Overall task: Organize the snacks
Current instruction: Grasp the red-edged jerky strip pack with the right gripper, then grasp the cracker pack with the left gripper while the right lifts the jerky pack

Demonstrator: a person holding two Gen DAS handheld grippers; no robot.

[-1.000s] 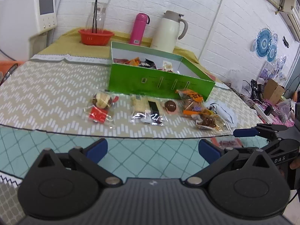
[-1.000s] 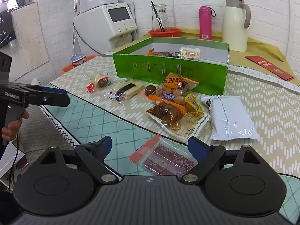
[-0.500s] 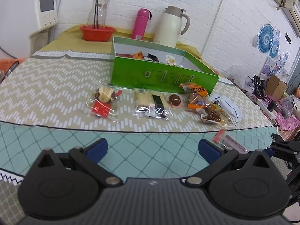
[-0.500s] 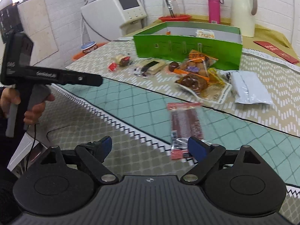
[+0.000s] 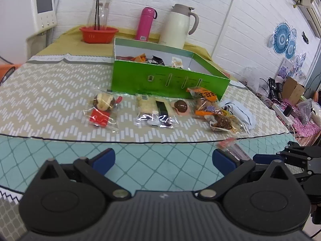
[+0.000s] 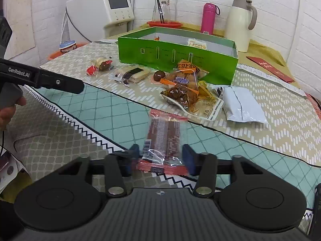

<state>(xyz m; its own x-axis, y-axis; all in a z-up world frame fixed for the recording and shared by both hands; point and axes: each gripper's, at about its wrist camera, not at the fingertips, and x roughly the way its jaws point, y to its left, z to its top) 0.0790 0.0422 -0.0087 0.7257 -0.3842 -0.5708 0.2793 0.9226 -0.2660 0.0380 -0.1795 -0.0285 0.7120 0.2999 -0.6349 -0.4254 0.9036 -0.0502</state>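
Right tool (image 6: pixel 160 157) half closed, its blue pads flanking the near end of a flat red-and-brown clear-wrapped snack packet (image 6: pixel 163 138); left tool (image 5: pixel 163 157) released, well apart.

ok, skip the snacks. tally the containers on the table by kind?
Flasks: 2, the pink bottle and the cream jug
Boxes: 1, the green box
Baskets: 1, the red basket
Glass carafes: 1, the glass carafe, standing in the basket
Total: 5
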